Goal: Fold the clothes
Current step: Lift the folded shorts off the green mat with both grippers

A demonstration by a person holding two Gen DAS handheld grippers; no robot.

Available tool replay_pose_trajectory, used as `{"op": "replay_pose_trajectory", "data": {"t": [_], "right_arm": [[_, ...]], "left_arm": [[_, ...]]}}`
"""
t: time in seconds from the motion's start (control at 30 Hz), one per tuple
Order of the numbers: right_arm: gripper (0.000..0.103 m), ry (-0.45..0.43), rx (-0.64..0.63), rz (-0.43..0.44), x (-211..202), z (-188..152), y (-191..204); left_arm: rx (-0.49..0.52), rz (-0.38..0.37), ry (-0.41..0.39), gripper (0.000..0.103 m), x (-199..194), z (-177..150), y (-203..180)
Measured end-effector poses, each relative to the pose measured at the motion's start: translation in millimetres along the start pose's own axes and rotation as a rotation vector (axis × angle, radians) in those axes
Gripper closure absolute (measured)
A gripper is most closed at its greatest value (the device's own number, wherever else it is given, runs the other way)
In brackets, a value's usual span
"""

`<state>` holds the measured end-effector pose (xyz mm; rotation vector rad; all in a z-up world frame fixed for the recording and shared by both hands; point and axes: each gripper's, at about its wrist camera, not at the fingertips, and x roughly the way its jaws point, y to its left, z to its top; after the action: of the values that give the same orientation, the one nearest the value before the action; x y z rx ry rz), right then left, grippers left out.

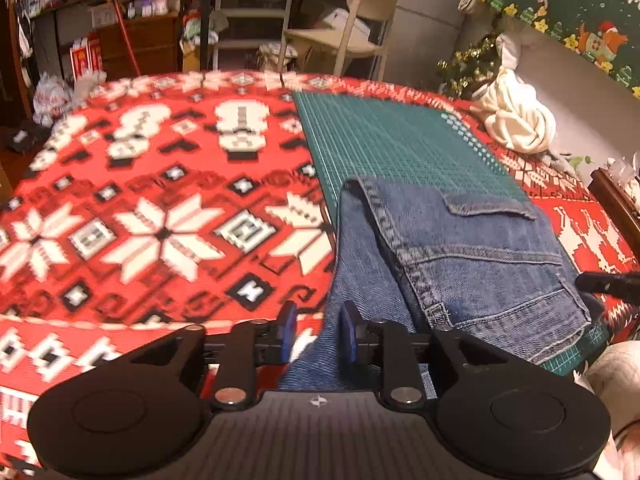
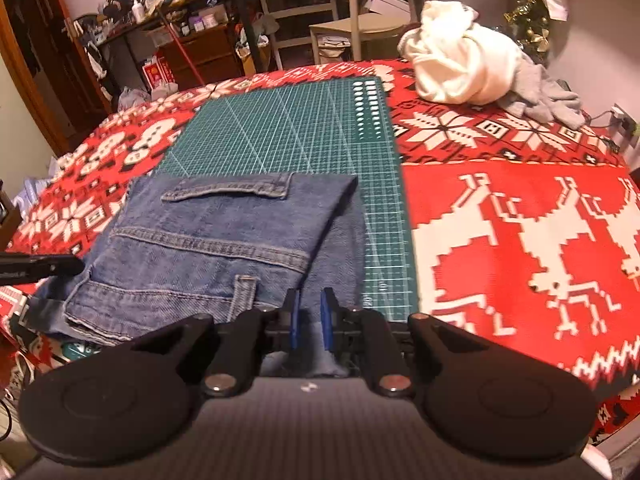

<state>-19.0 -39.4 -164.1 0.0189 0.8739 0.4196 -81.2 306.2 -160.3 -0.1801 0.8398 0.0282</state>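
Observation:
Blue jeans [image 1: 480,248] [image 2: 208,240] lie folded on a green cutting mat [image 1: 380,140] [image 2: 288,132], waistband side toward me, with one layer hanging over the near table edge. My left gripper [image 1: 319,328] sits at the jeans' left near edge, open. Its blue pads stand apart, denim lies beside the right pad and tablecloth shows by the left one. My right gripper [image 2: 311,320] is at the jeans' right near edge. Its pads stand a narrow gap apart with denim showing in the gap, not visibly pressed. Each view catches the other gripper's black tip [image 1: 608,284] [image 2: 40,268] by the jeans.
A red and white patterned cloth [image 1: 160,200] [image 2: 520,220] covers the table. A crumpled white garment [image 1: 516,120] [image 2: 460,68] and a grey one [image 2: 548,96] lie at the far right corner. A chair [image 1: 360,28] and cluttered shelves stand behind the table.

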Motion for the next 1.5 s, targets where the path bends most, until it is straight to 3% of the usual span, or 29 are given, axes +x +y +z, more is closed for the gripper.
{"op": "replay_pose_trajectory", "data": {"t": [0.07, 0.1, 0.33, 0.5, 0.53, 0.57, 0.63, 0.67, 0.8, 0.93, 1.03, 1.2, 1.37, 1.5], "right_arm": [[0.087, -0.015, 0.002, -0.027, -2.8, 3.3, -4.9], [0.087, -0.012, 0.007, -0.037, -1.4, 6.2, -7.3], [0.081, 0.063, 0.029, -0.032, 28.2, 20.9, -21.6], [0.079, 0.048, 0.034, -0.028, 34.6, 18.5, -21.2], [0.079, 0.044, 0.036, -0.028, 34.1, 17.4, -21.3], [0.082, 0.042, 0.044, -0.026, 33.8, 16.5, -21.2], [0.094, 0.044, 0.061, -0.013, 33.8, 16.5, -19.6], [0.100, 0.044, 0.068, -0.009, 33.9, 16.7, -18.0], [0.102, 0.024, 0.043, -0.048, 31.6, 16.8, -6.0], [0.102, -0.024, 0.067, -0.022, 18.4, 26.3, -7.0], [0.102, -0.034, 0.023, 0.003, 14.3, 43.9, -2.0], [0.102, 0.016, -0.072, 0.069, 31.8, 96.1, -2.3], [0.102, 0.058, -0.145, 0.131, 53.8, 170.7, 9.8], [0.102, 0.107, -0.233, 0.172, 67.7, 231.4, 42.4]], "left_arm": [[0.006, 0.006, -0.012, 0.062, -4.5, 3.4, 2.6], [0.007, 0.005, -0.010, 0.061, -3.9, 5.5, 3.9], [0.052, -0.013, 0.064, 0.061, 21.0, 16.7, -1.1], [0.122, -0.022, 0.099, 0.059, 31.1, 14.2, -17.0], [0.126, -0.022, 0.102, 0.063, 31.2, 13.8, -19.3], [0.132, -0.027, 0.104, 0.078, 30.3, 13.6, -22.0], [0.144, -0.037, 0.108, 0.091, 28.4, 13.1, -27.5], [0.153, -0.025, 0.106, 0.093, 27.9, 12.5, -31.1], [0.131, 0.014, 0.085, 0.095, 21.6, 15.2, -37.0], [0.063, 0.020, 0.026, 0.095, -2.0, 30.4, -44.4], [0.068, 0.056, -0.009, 0.095, -12.2, 42.8, -58.3], [0.033, 0.105, 0.015, 0.096, -7.2, 80.5, -62.2], [-0.096, 0.165, 0.078, 0.096, 0.4, 131.0, -49.3], [-0.196, 0.215, 0.100, 0.096, -18.8, 166.2, -31.4]]}}
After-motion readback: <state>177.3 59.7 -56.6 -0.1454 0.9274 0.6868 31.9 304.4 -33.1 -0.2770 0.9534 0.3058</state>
